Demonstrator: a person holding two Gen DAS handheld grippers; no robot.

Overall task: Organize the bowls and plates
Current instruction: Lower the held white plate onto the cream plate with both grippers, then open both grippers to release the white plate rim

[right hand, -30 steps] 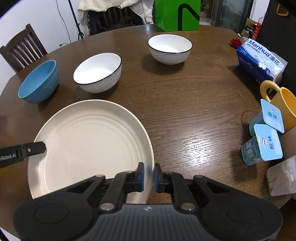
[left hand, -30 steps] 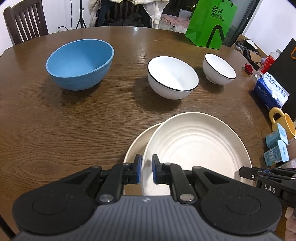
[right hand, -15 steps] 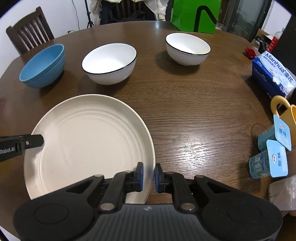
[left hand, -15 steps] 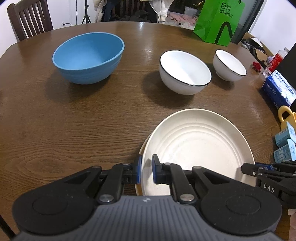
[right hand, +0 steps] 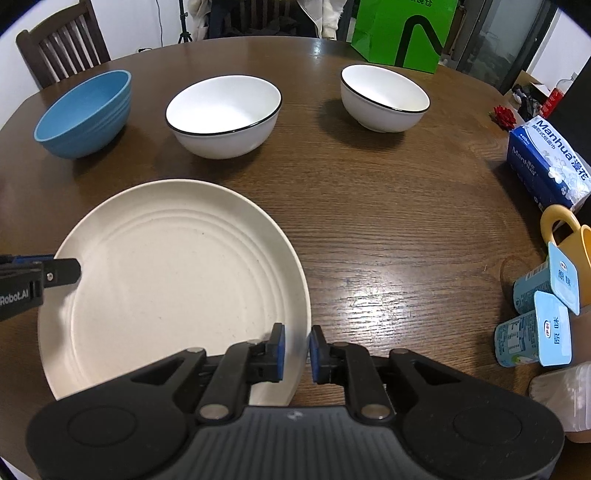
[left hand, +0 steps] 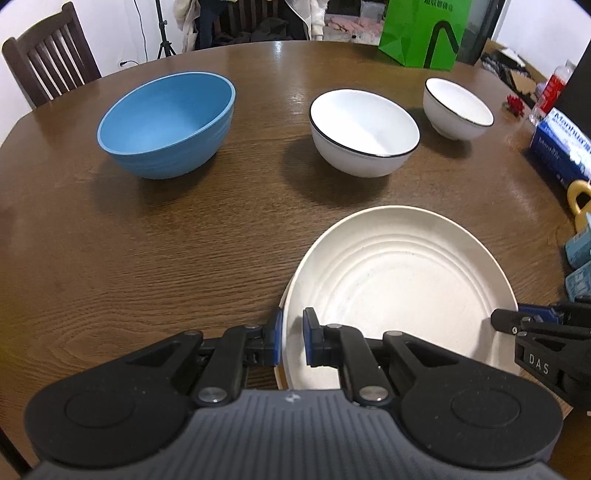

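Cream ridged plate [left hand: 402, 291] lies on the brown wooden table [left hand: 147, 258], stacked on a second cream plate [left hand: 281, 373] of which only a thin edge shows at its 9 o'clock side in the left wrist view. The left gripper [left hand: 291, 341] has its jaws nearly closed on the top plate's rim at that 9 o'clock side, one blue pad outside the rim and one inside, both against it. The right gripper [right hand: 296, 349] straddles the rim at the opposite side, about 4 o'clock in the right wrist view; its jaws are narrow, the rim sits between the pads, and whether they press on it cannot be told for sure, though they appear to hold it. Beyond the plates, toward 12 o'clock, three bowls stand upright and apart in a row: a blue bowl [left hand: 166, 123] at 10 o'clock, a large white bowl with a black rim [left hand: 364, 131] at 12 o'clock, and a smaller white bowl with a black rim [left hand: 458, 109] at 1 o'clock. Further out, a green paper bag [right hand: 402, 33] stands at the table's far edge. At 3 o'clock in the right wrist view lie a blue tissue pack [right hand: 546, 162], a yellow mug [right hand: 569, 236] and two pale blue yogurt cups [right hand: 535, 314] just beside it. A dark wooden chair [left hand: 48, 70] stands at the far left.
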